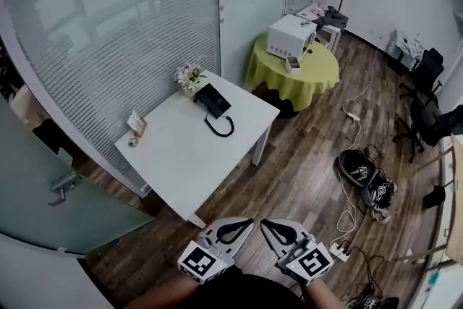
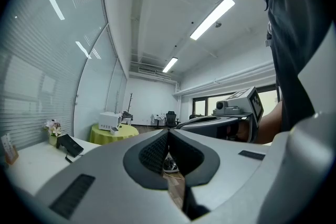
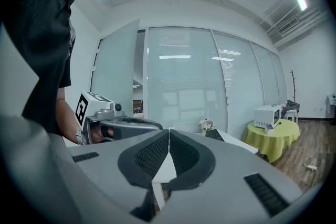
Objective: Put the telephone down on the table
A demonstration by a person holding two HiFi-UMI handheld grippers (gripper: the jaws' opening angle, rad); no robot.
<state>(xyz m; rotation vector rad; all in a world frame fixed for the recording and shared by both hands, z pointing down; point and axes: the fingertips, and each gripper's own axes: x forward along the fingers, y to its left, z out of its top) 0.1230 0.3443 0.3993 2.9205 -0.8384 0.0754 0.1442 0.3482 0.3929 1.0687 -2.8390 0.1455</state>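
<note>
**both claws shut and empty, telephone far ahead on the white table**

the only print i can make out is on my own claws: each carries a cube with black-and-white square markers, the left cube (image 1: 201, 262) and the right cube (image 1: 312, 262). they show patterns, not words. a small card stand (image 1: 136, 124) sits on the table ahead and to the left of my left claw, and its print is too small to read. the white appliance (image 1: 289, 36) on the round table with the yellow-green cloth (image 1: 307, 79), far ahead of my right claw, shows no label i can read.

my left claw (image 2: 168, 131) has its jaws pressed together, the ribbed black pads meeting along one line with nothing between them. my right claw (image 3: 169, 131) is the same, jaws together on nothing. from the head view the two are side by side, close and apart, low in front of me, both touching nothing.

the telephone (image 1: 212, 99) is black and sits on the white table (image 1: 181, 163), well ahead of both claws and to their left, on the far part of the top. it is just beside a small bunch of flowers (image 1: 188, 74). its cord (image 1: 221, 128) lies in a loop on the tabletop on the side nearer my claws.
</note>
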